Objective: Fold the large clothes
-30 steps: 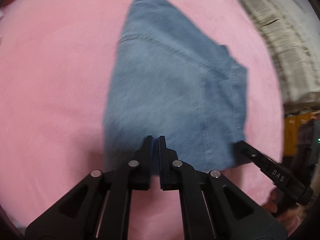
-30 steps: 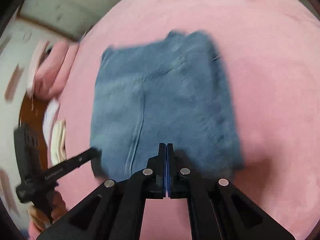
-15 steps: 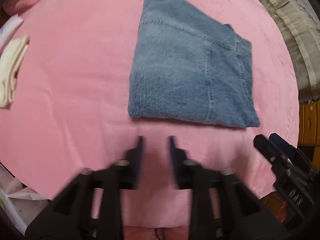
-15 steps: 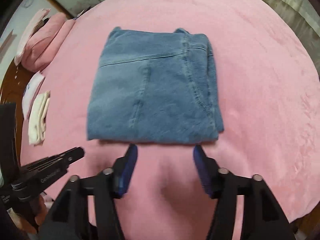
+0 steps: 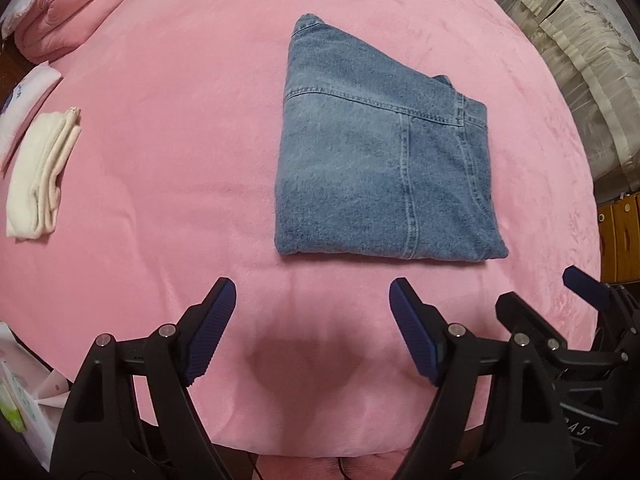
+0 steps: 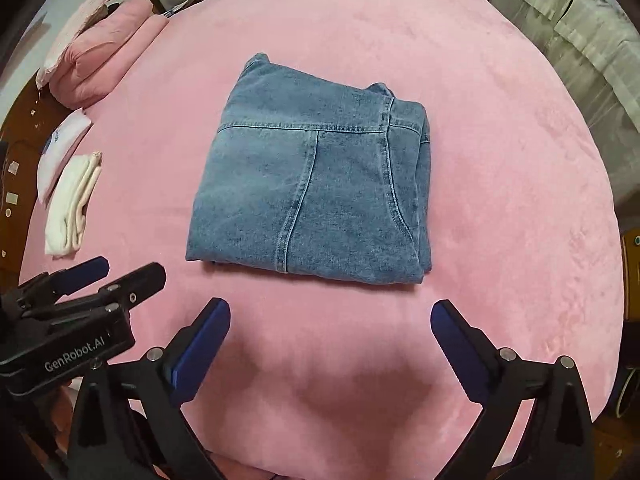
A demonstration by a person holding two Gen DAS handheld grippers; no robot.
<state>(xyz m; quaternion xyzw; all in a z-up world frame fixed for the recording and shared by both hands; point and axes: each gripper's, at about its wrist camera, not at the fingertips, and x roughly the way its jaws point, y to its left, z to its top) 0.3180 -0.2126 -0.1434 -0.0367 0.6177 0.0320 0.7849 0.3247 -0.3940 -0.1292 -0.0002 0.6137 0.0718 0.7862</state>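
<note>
A blue denim garment (image 5: 384,168) lies folded into a compact rectangle on the pink bed cover (image 5: 168,152); it also shows in the right wrist view (image 6: 316,188). My left gripper (image 5: 312,296) is open and empty, held back from the garment's near edge. My right gripper (image 6: 330,316) is open and empty, also short of the near edge. The right gripper shows at the lower right of the left wrist view (image 5: 552,304). The left gripper shows at the lower left of the right wrist view (image 6: 116,272). Neither touches the denim.
A folded cream cloth (image 5: 40,172) and a white folded item (image 5: 24,100) lie at the left edge of the bed. A folded pink blanket (image 6: 100,52) sits at the far left. Pale covered boxes (image 5: 572,40) stand beyond the right side.
Both grippers let go of the denim, opened wide and pulled back toward the near edge of the bed. The garment now lies flat and still.
</note>
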